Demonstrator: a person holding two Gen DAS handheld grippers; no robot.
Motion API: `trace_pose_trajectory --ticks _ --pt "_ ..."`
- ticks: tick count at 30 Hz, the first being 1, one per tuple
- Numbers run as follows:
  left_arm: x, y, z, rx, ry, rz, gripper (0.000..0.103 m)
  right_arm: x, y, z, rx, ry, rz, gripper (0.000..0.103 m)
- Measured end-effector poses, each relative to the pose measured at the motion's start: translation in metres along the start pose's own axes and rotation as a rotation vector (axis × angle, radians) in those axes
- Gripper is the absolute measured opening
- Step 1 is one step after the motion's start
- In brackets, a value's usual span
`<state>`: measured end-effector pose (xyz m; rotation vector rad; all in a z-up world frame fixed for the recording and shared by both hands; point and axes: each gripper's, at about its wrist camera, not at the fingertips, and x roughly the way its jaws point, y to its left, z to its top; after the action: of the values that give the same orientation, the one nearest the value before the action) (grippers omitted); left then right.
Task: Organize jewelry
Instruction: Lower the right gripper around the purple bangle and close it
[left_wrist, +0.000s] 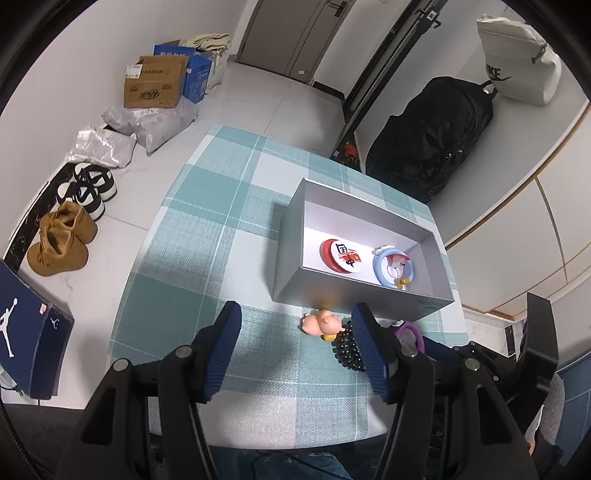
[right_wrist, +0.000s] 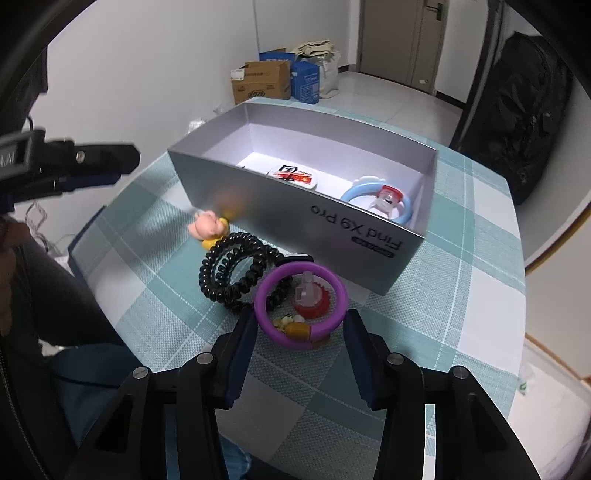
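The right hand-held gripper points steeply down at the surface, which is covered by a teal and white checked cloth. Its blue pads straddle a purple ring bracelet with a red and clear charm inside and a small brown bead on its near edge. The left pad sits right at the ring's edge, while a gap shows at the right pad, so the jaws are partly open and not yet clamped on it. At 10 o'clock from the purple ring, and overlapping it, lies a black coiled bracelet. Further out at 10 o'clock sits a small pink and yellow figurine, close to the wall of a grey open box. Inside the box, at 12 o'clock from the gripper, are a red and white round badge and, toward 1 o'clock, a blue ring with a red and white charm.

The left hand-held gripper hangs over the surface with its jaws about half open and nothing between them. The pink figurine and black beads lie just by its right pad. At 10 o'clock on the floor are brown boots, black and white shoes, grey parcels and cardboard boxes. A black bag stands at 1 o'clock.
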<state>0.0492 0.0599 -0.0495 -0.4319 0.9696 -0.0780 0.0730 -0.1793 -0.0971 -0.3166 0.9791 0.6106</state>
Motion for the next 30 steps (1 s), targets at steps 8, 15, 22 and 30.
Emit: trace_pose_trajectory --ticks 8,15,22,30 --pt "0.01 0.008 -0.001 -0.059 0.076 -0.087 0.057 -0.016 -0.015 0.002 0.067 -0.025 0.044 0.046" --pt "0.021 0.004 -0.002 -0.065 0.126 -0.113 0.056 -0.018 -0.023 0.002 0.149 -0.037 0.099 0.046" --pt "0.033 -0.001 -0.001 -0.064 0.16 -0.122 0.056 -0.021 -0.025 0.0 0.165 -0.041 0.131 0.043" --pt "0.04 -0.004 0.002 -0.057 0.176 -0.124 0.056 -0.019 -0.035 -0.002 0.201 -0.036 0.162 0.038"
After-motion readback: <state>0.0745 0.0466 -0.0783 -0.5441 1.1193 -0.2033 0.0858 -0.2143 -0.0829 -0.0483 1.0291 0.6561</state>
